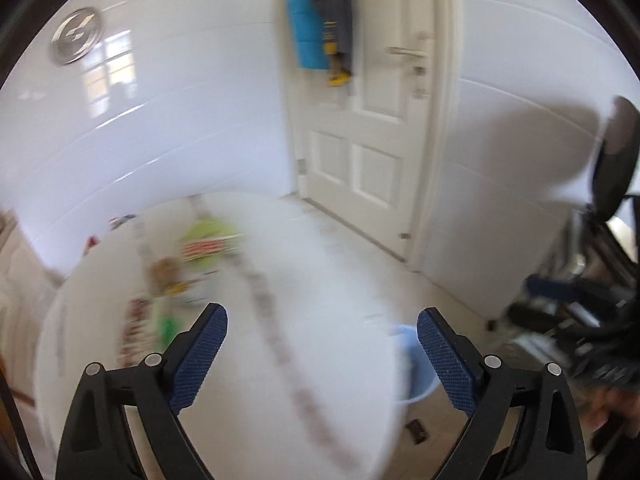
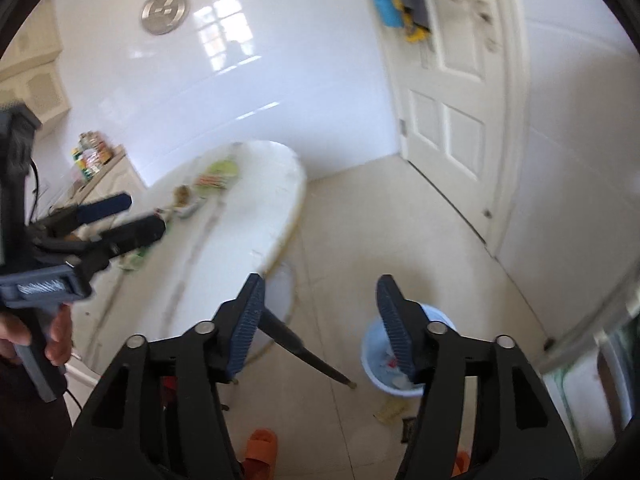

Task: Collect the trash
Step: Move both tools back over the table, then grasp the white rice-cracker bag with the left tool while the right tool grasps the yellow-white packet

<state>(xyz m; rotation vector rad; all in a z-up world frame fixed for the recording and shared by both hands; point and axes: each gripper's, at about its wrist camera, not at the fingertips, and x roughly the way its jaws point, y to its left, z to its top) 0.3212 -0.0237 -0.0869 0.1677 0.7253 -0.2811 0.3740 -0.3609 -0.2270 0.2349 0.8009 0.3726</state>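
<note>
In the left wrist view, the left gripper (image 1: 322, 330) is held above the near part of a round white marble-look tabletop (image 1: 328, 264), its blue-padded jaws spread wide with nothing between them. The picture is blurred. The trash is seen on the far left part of the table: a green-and-red printed wrapper (image 1: 210, 240), a brownish crumpled packet (image 1: 170, 276) and a green scrap beside red-printed packaging (image 1: 168, 326). A pale blue round plastic bin (image 1: 416, 376) stands on the floor just past the table's right edge, partly hidden by the right finger.

In the right wrist view, the right gripper (image 2: 320, 312) is held above the floor to the right of the table, jaws likewise spread and empty. The bin is seen below it with some litter already inside, and a scrap of yellowish paper (image 2: 390, 412) lies on the tiles just beside it. The left gripper appears at the far left, over the table's litter.

The step in hand is judged to be a reach for a piece of table trash. The left gripper should be slowed so that blur is lost, lowered over a single wrapper with the jaws kept wide, and closed only once a raised fold sits between the pads, since flat film is likely to slip. The nearest piece is best taken first.
</note>
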